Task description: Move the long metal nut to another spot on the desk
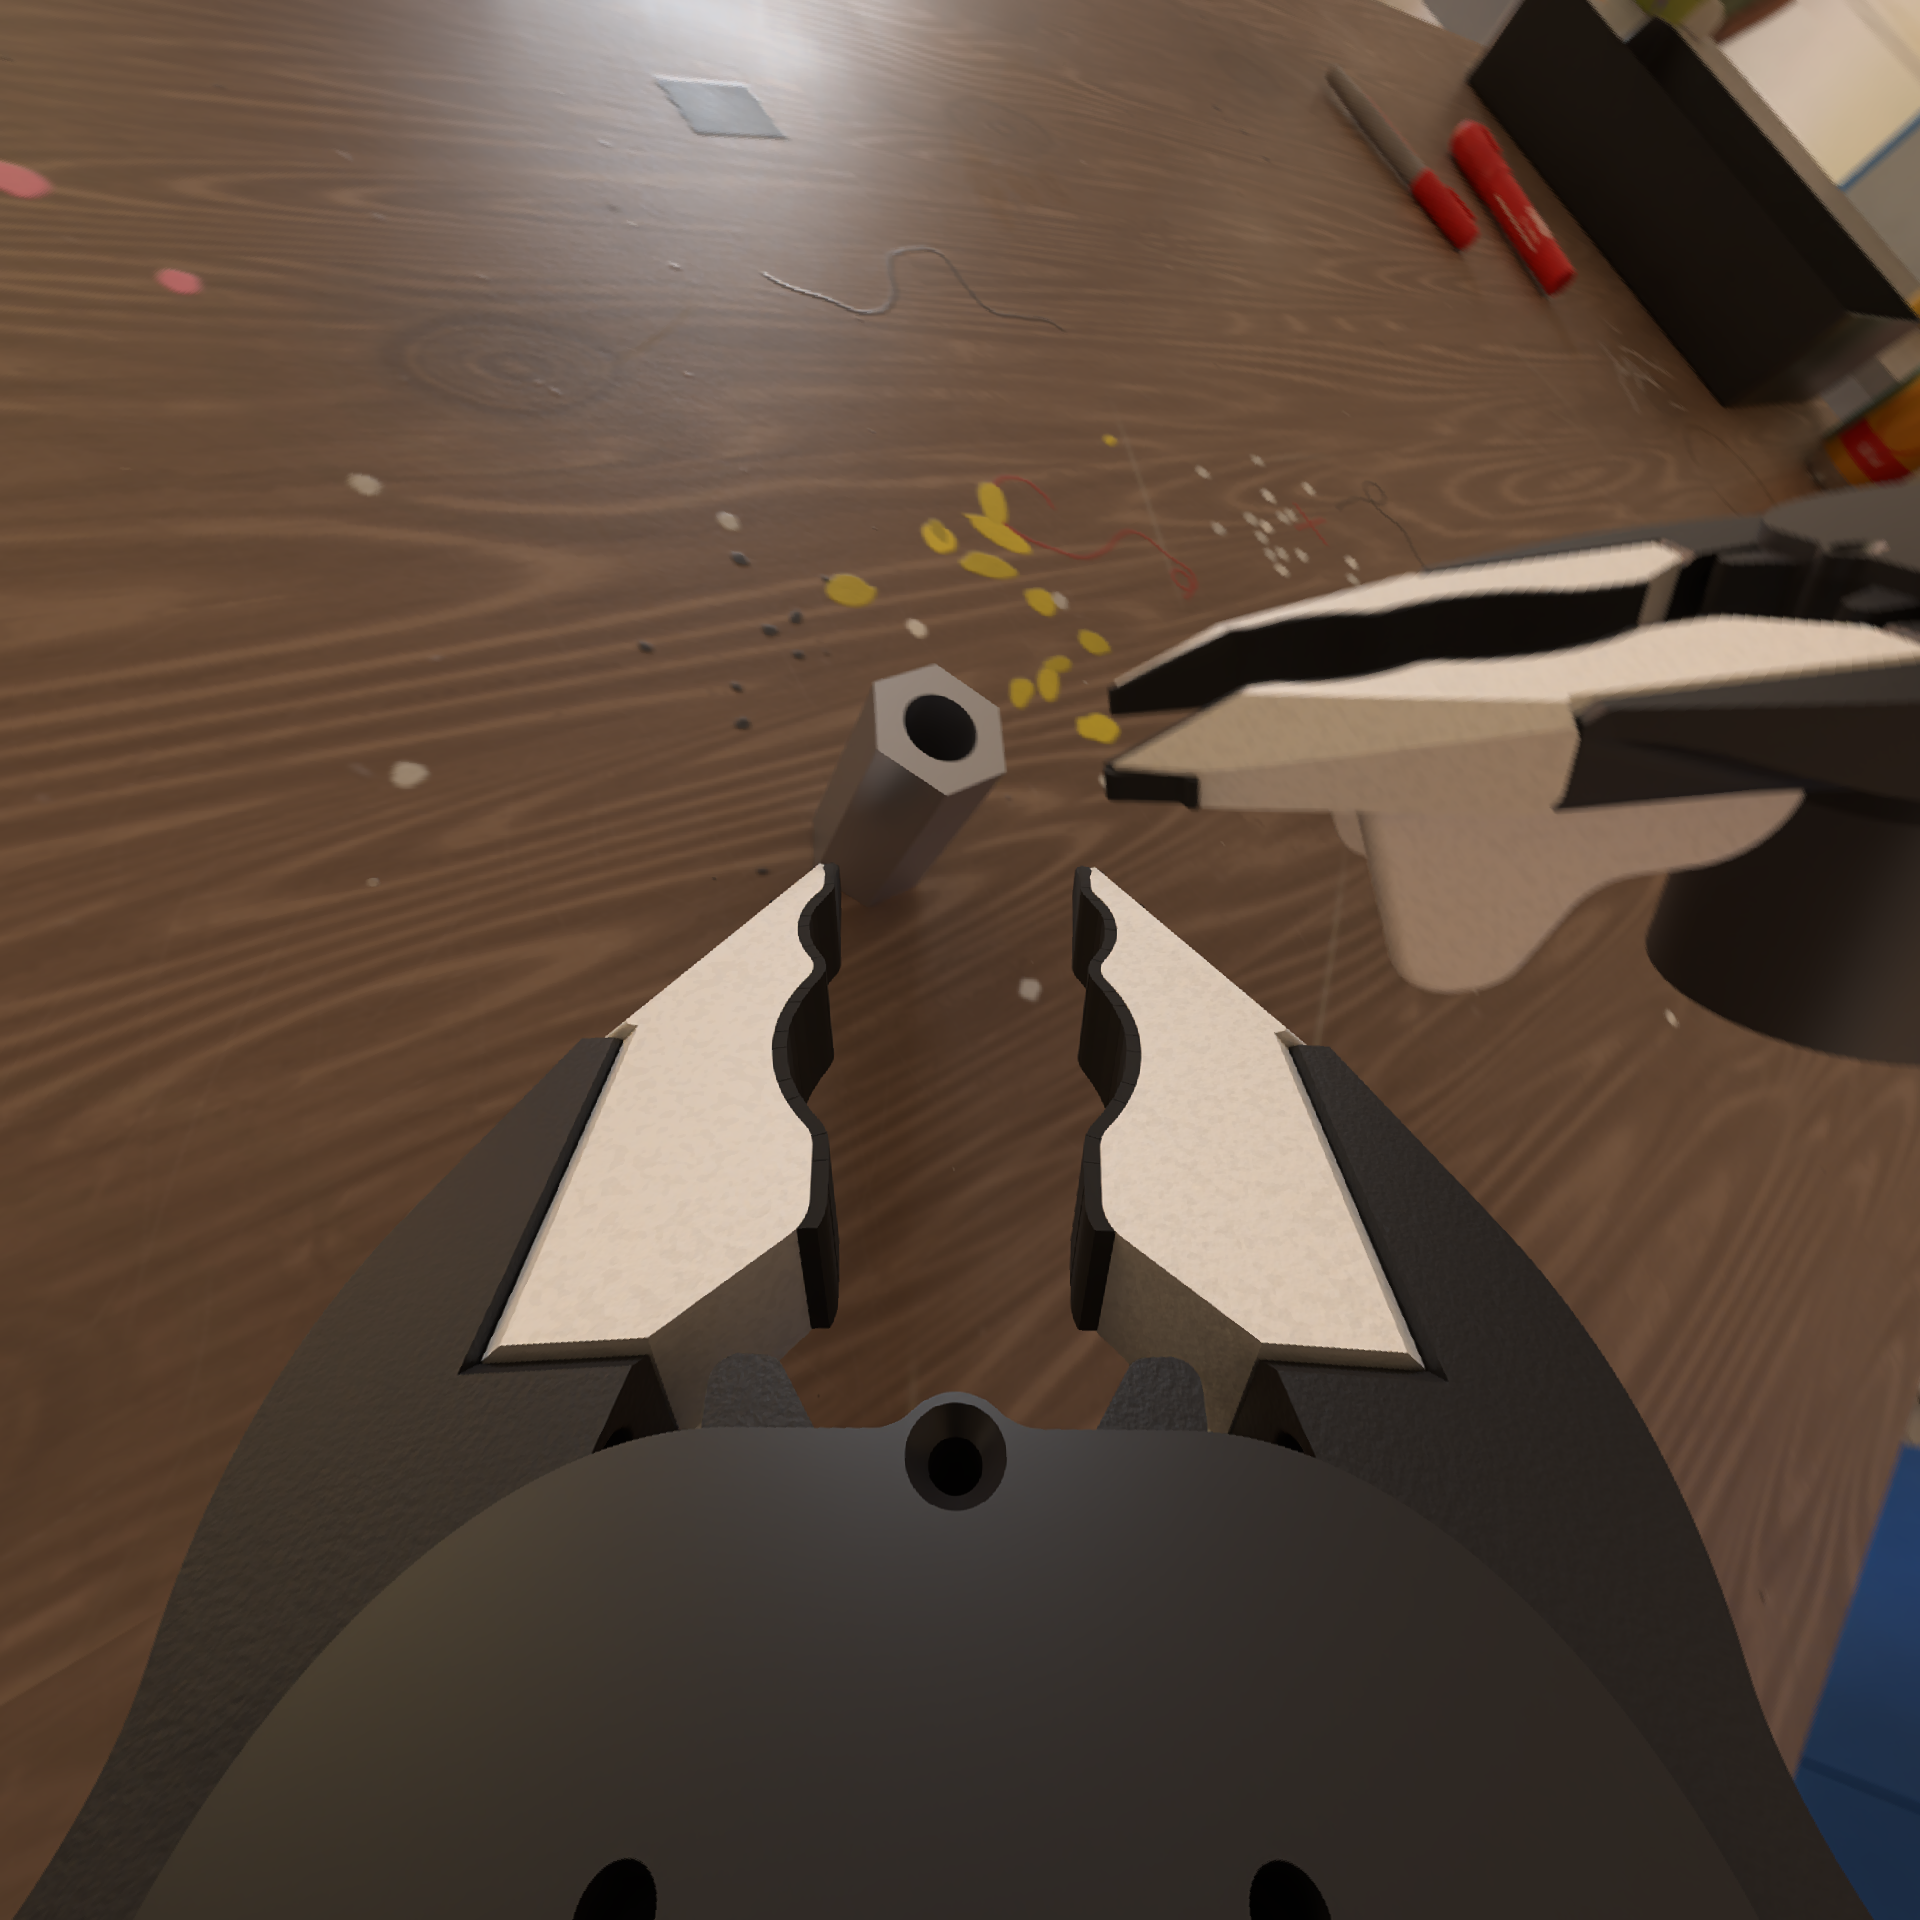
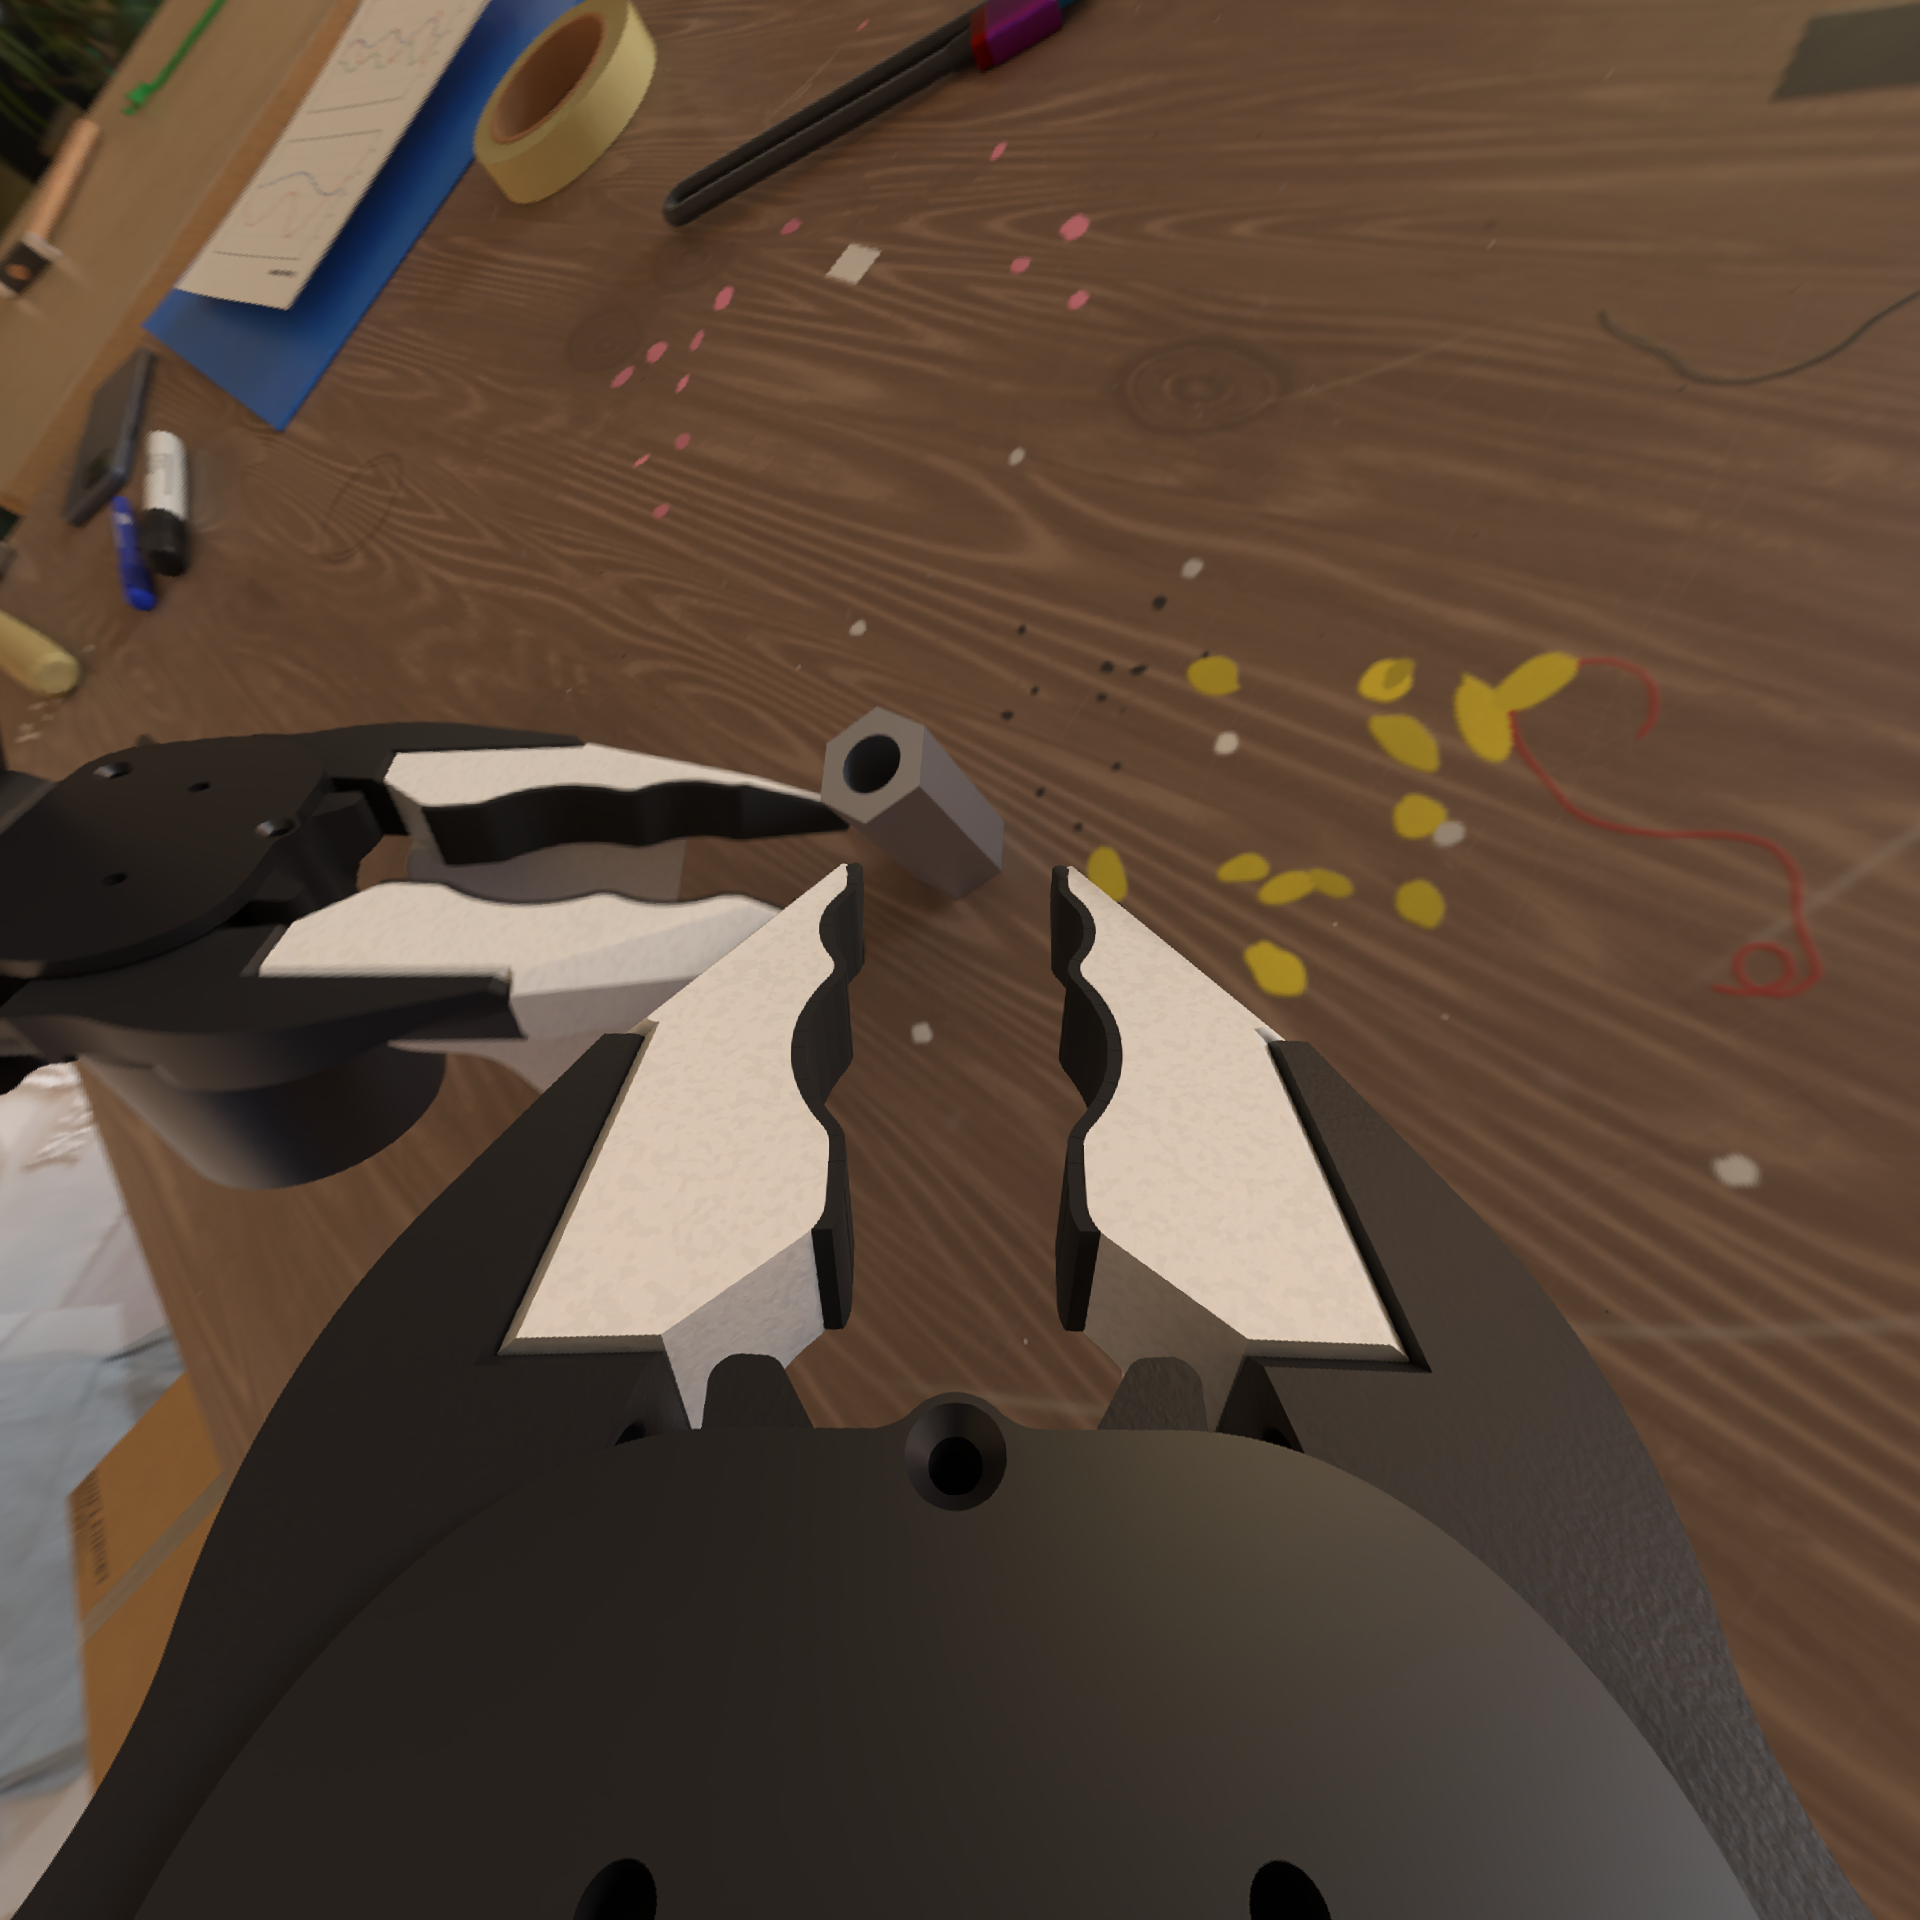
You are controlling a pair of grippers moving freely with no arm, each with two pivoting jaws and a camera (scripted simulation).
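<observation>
The long metal nut (image 1: 909,790) is a grey hexagonal tube that stands upright on the wooden desk (image 1: 416,623), its bore facing up. My left gripper (image 1: 956,883) is open and empty, its tips just short of the nut's base. My right gripper (image 2: 956,883) is open and empty too; the nut (image 2: 920,816) sits just beyond its tips. In the left wrist view the right gripper (image 1: 1112,743) comes in from the right, close to the nut. In the right wrist view the left gripper (image 2: 800,862) comes in from the left, one tip next to the nut.
Yellow paint spots (image 1: 987,551), a red thread (image 2: 1662,821) and small specks lie around the nut. Red markers (image 1: 1496,208) and a black box (image 1: 1662,208) stand at the far right. A tape roll (image 2: 566,99), black tongs (image 2: 831,109), a blue folder with paper (image 2: 301,229) and pens (image 2: 156,520) lie farther off.
</observation>
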